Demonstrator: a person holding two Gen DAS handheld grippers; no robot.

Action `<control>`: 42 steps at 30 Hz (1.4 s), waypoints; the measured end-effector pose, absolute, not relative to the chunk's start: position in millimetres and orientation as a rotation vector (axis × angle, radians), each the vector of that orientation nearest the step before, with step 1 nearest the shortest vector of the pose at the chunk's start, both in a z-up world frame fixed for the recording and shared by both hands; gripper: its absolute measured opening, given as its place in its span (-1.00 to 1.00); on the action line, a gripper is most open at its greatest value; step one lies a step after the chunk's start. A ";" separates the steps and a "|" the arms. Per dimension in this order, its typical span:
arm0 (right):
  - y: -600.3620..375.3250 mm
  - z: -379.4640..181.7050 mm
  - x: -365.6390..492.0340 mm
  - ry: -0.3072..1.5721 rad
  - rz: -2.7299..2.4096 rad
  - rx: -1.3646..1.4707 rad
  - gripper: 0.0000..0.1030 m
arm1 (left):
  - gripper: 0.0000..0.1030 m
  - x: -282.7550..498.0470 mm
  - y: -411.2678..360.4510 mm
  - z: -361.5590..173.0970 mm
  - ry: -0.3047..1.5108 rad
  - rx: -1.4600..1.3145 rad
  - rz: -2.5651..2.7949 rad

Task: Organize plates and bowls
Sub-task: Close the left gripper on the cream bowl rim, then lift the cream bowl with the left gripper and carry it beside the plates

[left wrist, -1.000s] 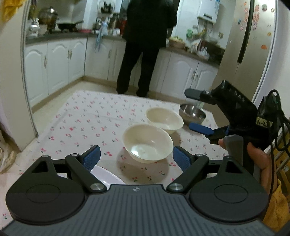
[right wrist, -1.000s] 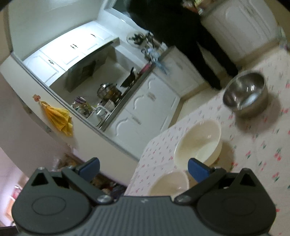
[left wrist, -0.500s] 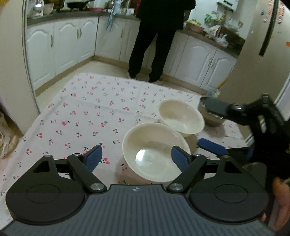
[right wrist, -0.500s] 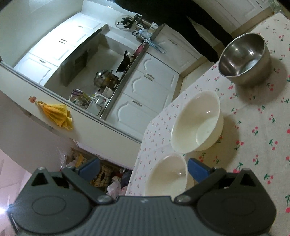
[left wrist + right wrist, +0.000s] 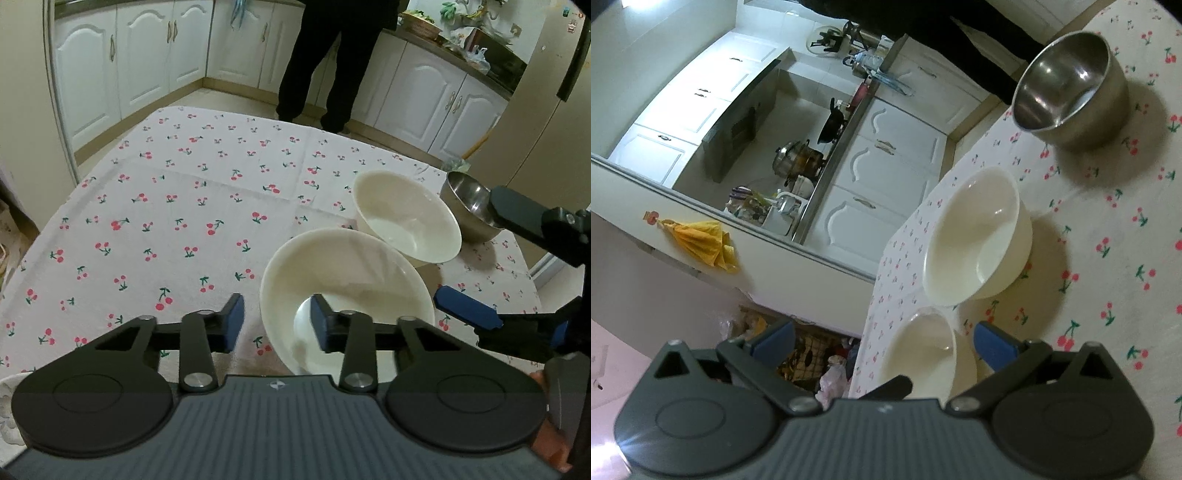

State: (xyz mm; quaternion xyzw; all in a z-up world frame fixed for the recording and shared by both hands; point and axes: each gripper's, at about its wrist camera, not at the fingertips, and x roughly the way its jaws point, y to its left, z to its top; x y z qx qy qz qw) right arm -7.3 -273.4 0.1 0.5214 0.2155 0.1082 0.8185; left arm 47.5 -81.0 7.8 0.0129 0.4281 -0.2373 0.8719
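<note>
Two cream bowls and a steel bowl stand on the cherry-print tablecloth (image 5: 166, 221). My left gripper (image 5: 277, 319) straddles the left rim of the near cream bowl (image 5: 351, 266): its right finger is inside the bowl, its left one outside. The jaws are closing, and a gap still shows at each pad. The second cream bowl (image 5: 406, 218) sits just behind, with the steel bowl (image 5: 469, 206) to its right. My right gripper (image 5: 491, 262) hovers open at the right. In the right wrist view the right gripper (image 5: 884, 343) frames the near bowl (image 5: 923, 354), short of the second bowl (image 5: 975, 236) and steel bowl (image 5: 1071, 92).
A person in dark clothes (image 5: 332, 55) stands at the kitchen counter beyond the table's far edge. White cabinets (image 5: 147, 55) line the back wall and a fridge (image 5: 535, 110) stands at the right. The cloth's left half carries no dishes.
My left gripper has come forward and down onto the near cream bowl, and its jaws have narrowed around the rim. The right gripper has rolled and dipped slightly, staying open.
</note>
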 end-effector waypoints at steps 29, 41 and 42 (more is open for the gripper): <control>-254.2 19.6 -1.2 0.493 0.266 1.054 1.00 | -0.68 43.7 -75.8 15.4 0.875 -0.054 -0.514; -261.7 41.8 -18.0 0.514 0.323 0.970 1.00 | -0.68 22.2 -72.7 29.4 0.859 -0.094 -0.578; -262.7 43.4 -20.4 0.515 0.330 0.965 1.00 | -0.68 19.6 -72.6 30.9 0.857 -0.095 -0.586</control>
